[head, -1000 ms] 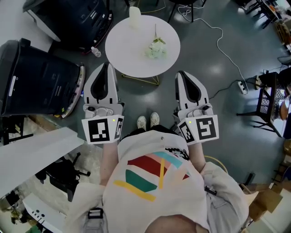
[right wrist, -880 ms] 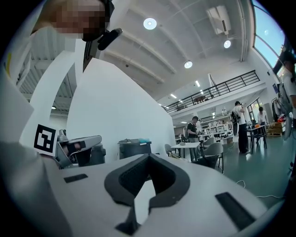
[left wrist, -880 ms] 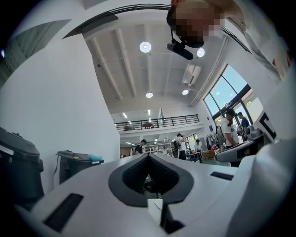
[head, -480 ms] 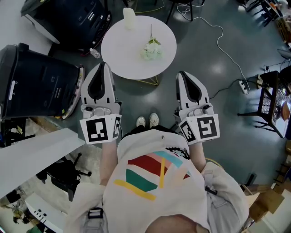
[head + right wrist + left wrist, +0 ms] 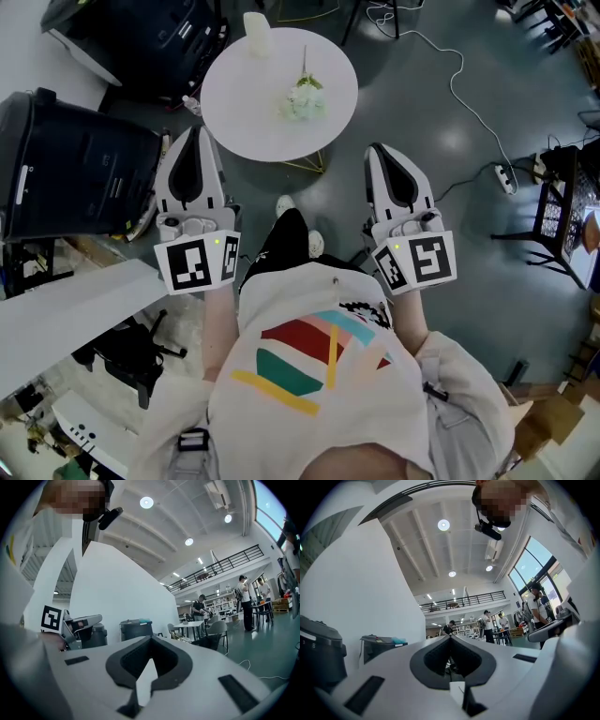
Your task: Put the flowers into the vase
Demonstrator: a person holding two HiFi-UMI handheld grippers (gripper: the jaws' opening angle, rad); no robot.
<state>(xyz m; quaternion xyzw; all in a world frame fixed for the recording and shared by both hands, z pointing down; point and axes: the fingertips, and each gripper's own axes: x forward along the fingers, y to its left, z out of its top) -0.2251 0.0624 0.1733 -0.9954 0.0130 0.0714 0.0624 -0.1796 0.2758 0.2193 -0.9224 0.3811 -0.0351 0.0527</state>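
The flowers (image 5: 302, 99) lie flat near the middle of the round white tabletop (image 5: 239, 108), a little toward its right side. It is a small bunch with pale, greenish-white blossoms. One thin stem points away from the person, toward the far edge. The bunch looks very light and soft. I judge that the blossoms are fragile and will crush or lose petals under pressure, while the stem is thin but a little stiffer. The best place to take hold is therefore the bare stem, between the blossoms and its free end, with a gentle grip. This leaves the free end clear to go into the opening.

The vase (image 5: 255, 26) is pale and narrow, and it stands upright at the far left edge of the tabletop, apart from the flowers. It looks light too, so a push from the side may tip it.

The left gripper (image 5: 194, 136) and the right gripper (image 5: 377, 155) are both in front of the near edge of the tabletop, not over it. Each one has its jaws pressed together with nothing between them. They must spread before any grip. A dark bin (image 5: 75, 178) stands on the floor left of the table.
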